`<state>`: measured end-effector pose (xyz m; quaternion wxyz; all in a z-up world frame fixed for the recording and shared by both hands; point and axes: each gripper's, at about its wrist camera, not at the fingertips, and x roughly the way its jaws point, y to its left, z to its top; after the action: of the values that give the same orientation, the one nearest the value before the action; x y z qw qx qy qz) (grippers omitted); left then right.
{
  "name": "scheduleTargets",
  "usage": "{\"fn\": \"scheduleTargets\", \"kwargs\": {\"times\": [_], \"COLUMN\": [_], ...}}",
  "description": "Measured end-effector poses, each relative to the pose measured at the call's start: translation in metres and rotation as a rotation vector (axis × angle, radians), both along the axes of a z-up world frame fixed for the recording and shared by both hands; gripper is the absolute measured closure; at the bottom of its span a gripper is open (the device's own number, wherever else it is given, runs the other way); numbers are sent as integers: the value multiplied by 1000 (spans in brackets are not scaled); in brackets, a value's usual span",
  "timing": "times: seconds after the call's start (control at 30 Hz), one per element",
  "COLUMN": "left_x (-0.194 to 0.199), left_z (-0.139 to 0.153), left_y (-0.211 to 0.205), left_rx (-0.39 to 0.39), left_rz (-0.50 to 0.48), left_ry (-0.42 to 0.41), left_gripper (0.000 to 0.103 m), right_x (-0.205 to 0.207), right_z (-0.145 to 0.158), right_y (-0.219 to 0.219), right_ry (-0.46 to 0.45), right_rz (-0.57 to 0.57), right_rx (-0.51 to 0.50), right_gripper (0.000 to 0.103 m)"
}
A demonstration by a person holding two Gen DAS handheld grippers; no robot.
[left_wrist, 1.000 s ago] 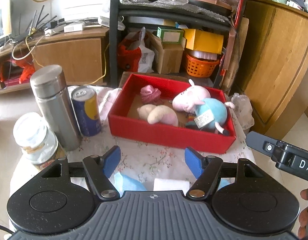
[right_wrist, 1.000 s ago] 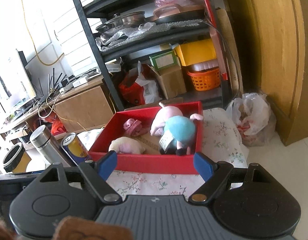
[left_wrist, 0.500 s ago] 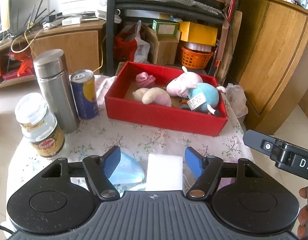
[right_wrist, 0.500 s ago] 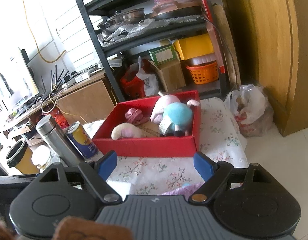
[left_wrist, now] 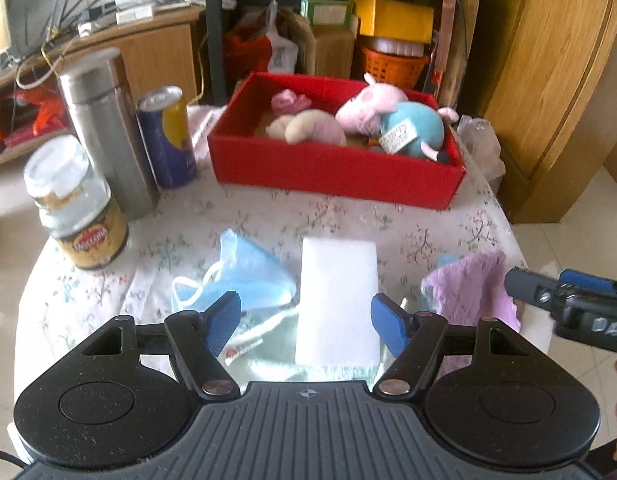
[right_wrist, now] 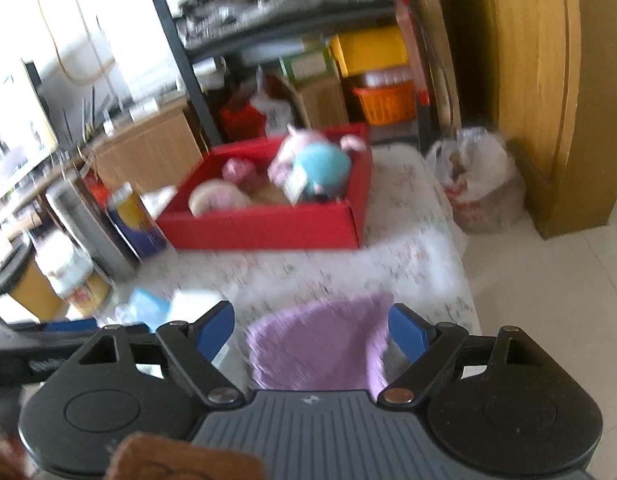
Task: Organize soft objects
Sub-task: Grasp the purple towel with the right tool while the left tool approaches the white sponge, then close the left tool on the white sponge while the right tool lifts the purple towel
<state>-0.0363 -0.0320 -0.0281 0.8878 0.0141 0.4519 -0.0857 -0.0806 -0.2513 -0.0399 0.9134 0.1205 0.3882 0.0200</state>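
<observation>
Left wrist view: nearest is the left hand-held gripper (left_wrist: 304, 322), jaws spread wide with nothing pinched, hanging over the desk's near edge.
Between its jaws: a white sponge (left_wrist: 338, 296) lies flat on the desk (left_wrist: 348, 216), not touched by either pad, as far as the view shows.
Beside the sponge: a blue mask (left_wrist: 244, 276) lies crumpled, its loops loose, just beside the left pad; whether they touch I cannot tell.
Right wrist view: the right hand-held gripper (right_wrist: 312, 330) is also spread and empty, and the frame is blurred.
Under it: a purple cloth (right_wrist: 320, 344) sits bunched on the desk's near right corner, in line with the gap between the jaws but not clamped.
Middle of desk: bare flowered cover between the loose things and the box.
Far side: a red box (left_wrist: 332, 170) already holds a pig plush (left_wrist: 392, 120), a cream plush (left_wrist: 308, 130) and a small pink thing (left_wrist: 290, 100).
Left of box: a can (left_wrist: 166, 136), a flask (left_wrist: 104, 128) and a jar (left_wrist: 78, 204) stand upright; these are hard and, I judge, stay put.
Done: three soft toys are in the box.
Left: sponge, mask and cloth are out on the desk, none lifted.
Progress: roughly half, by my count, with each gripper poised over a candidate.
</observation>
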Motion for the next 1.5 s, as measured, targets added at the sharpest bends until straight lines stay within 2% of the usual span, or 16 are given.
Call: {"fn": "scheduleTargets", "kwargs": {"times": [0.13, 0.37, 0.57, 0.67, 0.73, 0.77, 0.93, 1.07, 1.17, 1.5], "left_x": [3, 5, 10, 11, 11, 11, 16, 20, 26, 35], "left_z": [0, -3, -1, -1, -1, -1, 2, -4, -9, -18], "left_y": [2, -2, 7, 9, 11, 12, 18, 11, 5, -12], "left_rx": [-32, -34, -71, -94, -97, -97, -127, -105, -99, -81], "left_rz": [9, -12, 6, 6, 6, 8, 30, 27, 29, 2], "left_ry": [16, 29, 42, 55, 57, 57, 61, 78, 92, 110], "left_gripper": [32, 29, 28, 28, 28, 28, 26, 26, 26, 26], "right_x": [12, 49, 60, 65, 67, 66, 64, 61, 60, 44], "right_z": [-15, -43, -67, -75, -73, -72, -68, -63, -58, -17], "right_y": [-3, 9, 21, 19, 19, 18, 5, -16, -19, -49], "right_ry": [60, 159, 224, 244, 248, 249, 258, 259, 238, 109], "right_rz": [-10, -6, 6, -22, -17, -9, -20, -43, -38, -25], "right_rx": [-8, 44, -34, -17, -4, 14, 114, 293, 299, 495], "right_gripper": [46, 46, 46, 46, 53, 63, 82, 101, 103, 103]}}
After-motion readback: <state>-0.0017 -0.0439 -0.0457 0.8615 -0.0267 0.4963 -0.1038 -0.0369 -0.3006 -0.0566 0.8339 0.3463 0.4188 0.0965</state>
